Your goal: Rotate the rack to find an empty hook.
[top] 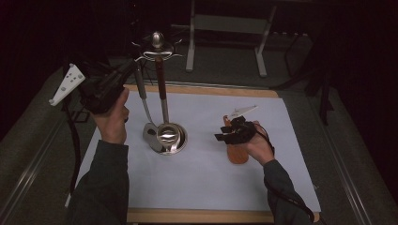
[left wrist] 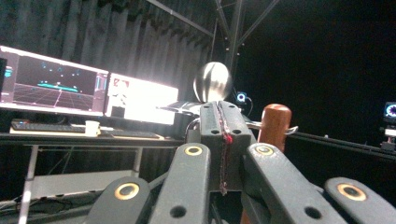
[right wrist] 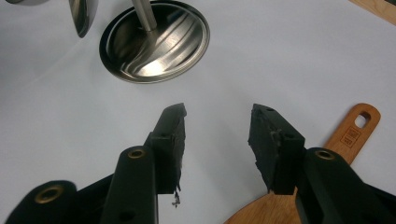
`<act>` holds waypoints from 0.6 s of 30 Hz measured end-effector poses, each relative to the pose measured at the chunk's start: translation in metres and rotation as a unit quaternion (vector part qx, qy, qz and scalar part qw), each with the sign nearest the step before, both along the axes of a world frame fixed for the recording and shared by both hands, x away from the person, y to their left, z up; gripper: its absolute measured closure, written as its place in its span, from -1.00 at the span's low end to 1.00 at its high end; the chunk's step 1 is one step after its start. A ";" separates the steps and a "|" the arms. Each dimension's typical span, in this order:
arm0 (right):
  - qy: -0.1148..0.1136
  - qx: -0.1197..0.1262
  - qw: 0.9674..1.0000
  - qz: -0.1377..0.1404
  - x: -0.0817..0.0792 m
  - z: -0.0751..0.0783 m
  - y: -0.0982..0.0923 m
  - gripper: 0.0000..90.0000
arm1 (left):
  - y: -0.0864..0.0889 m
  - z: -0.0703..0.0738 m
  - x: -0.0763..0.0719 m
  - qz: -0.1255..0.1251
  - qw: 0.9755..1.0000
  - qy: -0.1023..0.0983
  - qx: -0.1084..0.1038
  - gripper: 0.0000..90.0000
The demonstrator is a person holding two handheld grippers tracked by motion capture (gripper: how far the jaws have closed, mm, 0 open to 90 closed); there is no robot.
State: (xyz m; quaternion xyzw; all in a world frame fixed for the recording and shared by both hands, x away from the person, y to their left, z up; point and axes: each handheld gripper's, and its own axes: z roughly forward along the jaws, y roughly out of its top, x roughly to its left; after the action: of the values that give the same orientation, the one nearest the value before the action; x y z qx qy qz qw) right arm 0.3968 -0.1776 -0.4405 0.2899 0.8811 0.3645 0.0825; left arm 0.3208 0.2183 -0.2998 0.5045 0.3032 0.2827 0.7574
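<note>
Left gripper: your left gripper (top: 126, 75) is raised at the top of the utensil stand (top: 157, 56), left of its round steel knob (top: 157, 40). In the left gripper view the jaws are pressed together, pads face to face, with a thin frayed thread between them; whether they pinch anything of the stand you cannot tell.

Stand: it rises upright from a round steel base (top: 171, 138) on the white sheet (top: 197, 173) covering the surface. A brown-handled utensil (top: 161, 79) and a grey-handled one (top: 141, 86) hang from its hooks, the latter's steel head (top: 150, 133) down beside the base.

Handle near left gripper: the brown rounded handle top (left wrist: 274, 123) stands just right of the closed jaws, the knob (left wrist: 213, 81) behind them.

Right gripper: your right gripper (top: 224, 133) is low over the sheet, well right of the base. Its jaws are spread, with bare sheet between the pads.

Wooden utensil: a flat wooden spatula (top: 237, 152) lies on the sheet under your right hand (top: 259, 145). In the right gripper view its handle with a hanging hole (right wrist: 354, 133) runs out beside the right jaw, not between the pads.

Background: lit monitors (left wrist: 88, 91) sit on a desk beyond the stand.
</note>
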 end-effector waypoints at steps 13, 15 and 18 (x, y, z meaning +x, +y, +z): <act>0.000 0.000 1.000 0.000 0.000 0.000 0.000 0.24 | 0.008 0.001 0.009 0.016 1.000 0.020 -0.001 1.00; 0.000 0.000 1.000 0.000 0.000 0.000 0.000 0.24 | 0.008 0.002 0.010 0.019 1.000 0.024 0.001 1.00; -0.001 0.000 1.000 0.000 0.000 0.001 0.001 0.24 | 0.010 0.003 0.013 0.021 0.999 0.028 0.002 1.00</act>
State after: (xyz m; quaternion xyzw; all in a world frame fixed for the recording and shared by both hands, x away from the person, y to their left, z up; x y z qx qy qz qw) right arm 0.3971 -0.1769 -0.4399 0.2897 0.8808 0.3651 0.0831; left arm 0.3340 0.2284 -0.2964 0.5075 0.3344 0.2845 0.7414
